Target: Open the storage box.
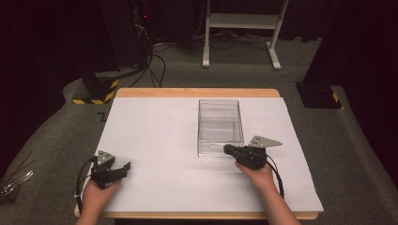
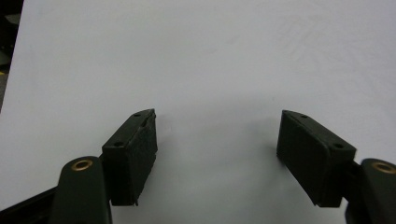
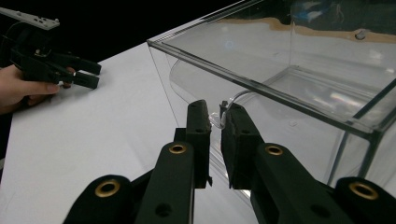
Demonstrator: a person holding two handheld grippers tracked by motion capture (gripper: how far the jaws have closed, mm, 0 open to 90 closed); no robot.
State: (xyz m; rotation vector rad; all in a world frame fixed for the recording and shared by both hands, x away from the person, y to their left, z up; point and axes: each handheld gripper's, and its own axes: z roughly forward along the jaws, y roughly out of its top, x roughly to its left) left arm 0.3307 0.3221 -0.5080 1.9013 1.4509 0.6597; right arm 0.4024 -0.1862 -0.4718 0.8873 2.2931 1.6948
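Nowhere any legible writing: right tongs pinching clear box handle.

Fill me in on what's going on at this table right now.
A person works with a handheld gripper in each hand over a white-covered table. The right gripper has its jaws nearly closed on a small clear handle on the near wall of an empty clear plastic box. The left gripper rests open near the table's front left, nothing between its jaws.
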